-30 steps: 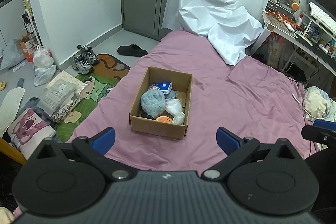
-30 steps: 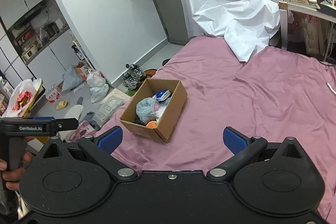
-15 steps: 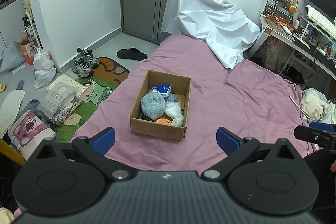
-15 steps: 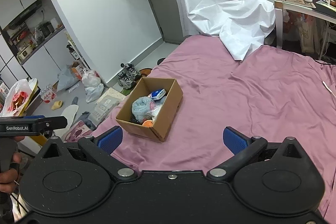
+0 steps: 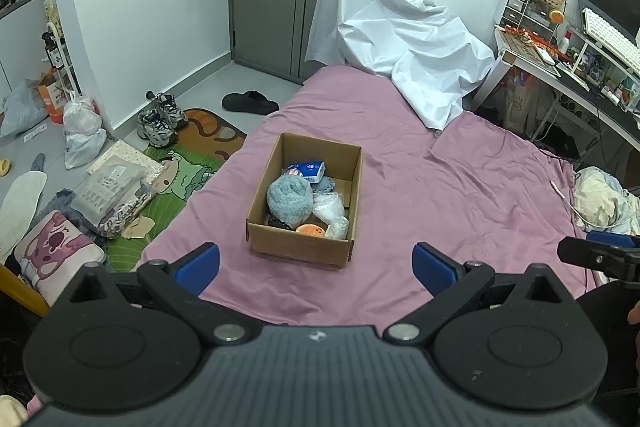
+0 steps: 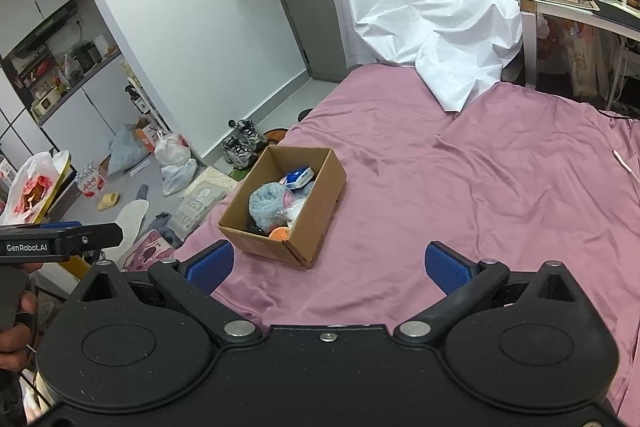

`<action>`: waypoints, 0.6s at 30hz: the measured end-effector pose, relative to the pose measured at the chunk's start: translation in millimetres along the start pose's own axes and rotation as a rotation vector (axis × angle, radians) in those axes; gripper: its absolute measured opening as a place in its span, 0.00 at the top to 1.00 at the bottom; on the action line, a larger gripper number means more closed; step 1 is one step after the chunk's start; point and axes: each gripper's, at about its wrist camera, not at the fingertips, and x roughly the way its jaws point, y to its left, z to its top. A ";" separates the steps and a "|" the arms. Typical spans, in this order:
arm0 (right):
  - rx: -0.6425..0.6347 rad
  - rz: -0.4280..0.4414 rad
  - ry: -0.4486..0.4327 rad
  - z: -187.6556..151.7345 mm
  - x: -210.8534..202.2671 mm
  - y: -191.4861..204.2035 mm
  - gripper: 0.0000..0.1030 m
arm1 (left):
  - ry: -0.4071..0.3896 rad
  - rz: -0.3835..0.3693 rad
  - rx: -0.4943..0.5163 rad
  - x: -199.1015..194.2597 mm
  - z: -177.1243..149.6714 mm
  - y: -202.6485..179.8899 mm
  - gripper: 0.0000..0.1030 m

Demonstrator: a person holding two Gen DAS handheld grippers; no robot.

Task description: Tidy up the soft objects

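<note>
- Cardboard box (image 5: 306, 201) sits on the purple bedsheet (image 5: 460, 187), open top up, near the bed's left edge, with soft things inside: a blue fuzzy bundle (image 5: 289, 197), an orange plush (image 5: 310, 229), white plastic bags (image 5: 330, 209) and a tissue pack (image 5: 308, 171) at the far end.
- Left gripper (image 5: 316, 265) hovers with jaws spread wide, holding nothing; the box lies straight ahead of it, its long axis running near to far.
- Right gripper (image 6: 329, 265) is likewise wide and empty; from it the box lies ahead and to the left, turned corner-on.
- Judging by this, the left gripper is better lined up for a reach into the box.
- Sheet right of the box is bare and offers room; a white cloth (image 5: 400, 47) is heaped at the far end.
</note>
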 end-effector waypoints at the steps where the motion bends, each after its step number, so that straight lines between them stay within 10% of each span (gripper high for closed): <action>1: -0.001 -0.002 0.001 0.2 0.2 0.1 0.00 | 0.001 0.002 0.000 0.3 0.1 -0.3 0.01; 18: 0.003 -0.005 0.001 0.2 0.4 0.5 0.00 | 0.010 0.002 0.000 6.2 -1.7 1.2 0.01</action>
